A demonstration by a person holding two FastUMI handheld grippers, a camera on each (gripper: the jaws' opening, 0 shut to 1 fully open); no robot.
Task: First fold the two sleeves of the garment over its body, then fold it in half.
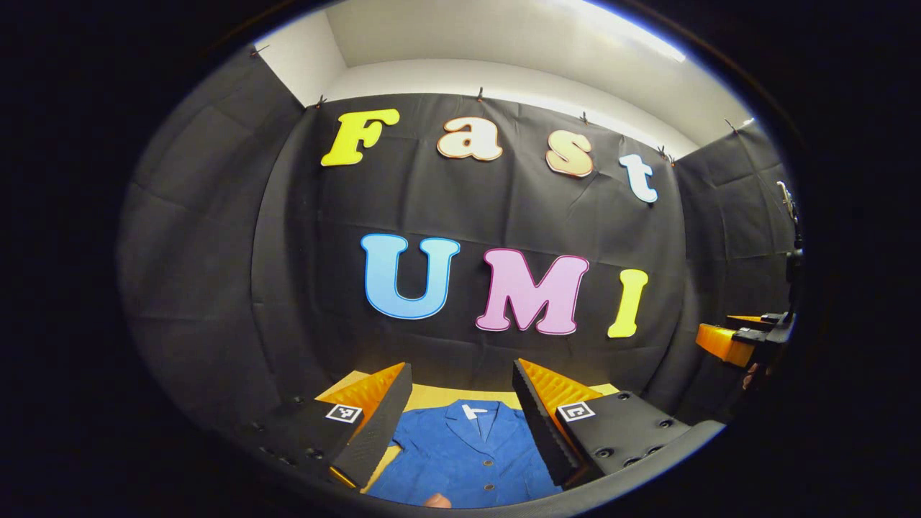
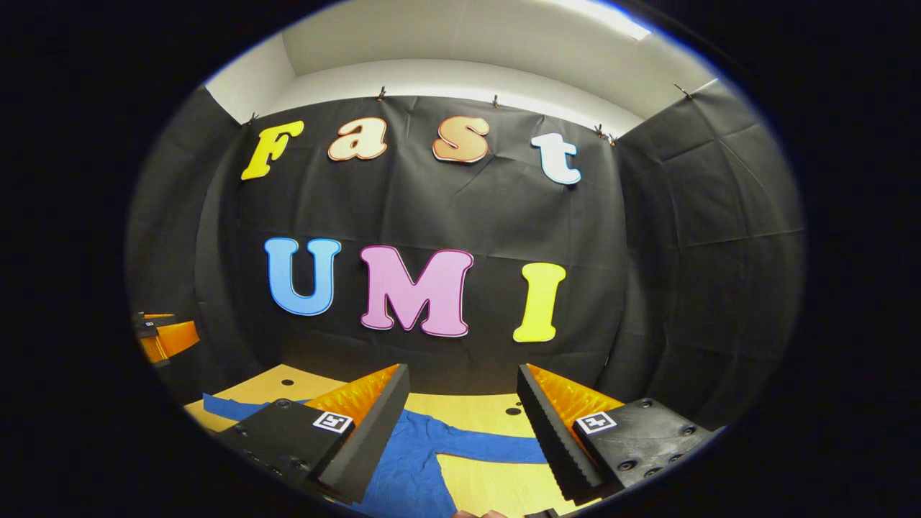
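A blue button-front garment (image 1: 468, 453) lies flat on the pale wooden table (image 1: 432, 396), collar (image 1: 476, 412) toward the far wall. My left gripper (image 1: 461, 368) hangs open above it, and the collar and buttons show between its fingers. In the right gripper view, the garment's body (image 2: 403, 460) lies low in the frame, and one sleeve (image 2: 496, 447) stretches out to the right across the table (image 2: 482, 410). My right gripper (image 2: 463, 368) is open above that sleeve, touching nothing. A strip of blue cloth (image 2: 219, 405) shows left of its left finger.
Black cloth walls close the booth just behind the table. The right gripper (image 1: 741, 338) hovers at the far right of the left gripper view, and the left gripper (image 2: 162, 334) at the far left of the right gripper view. Small dark holes (image 2: 511, 411) dot the tabletop.
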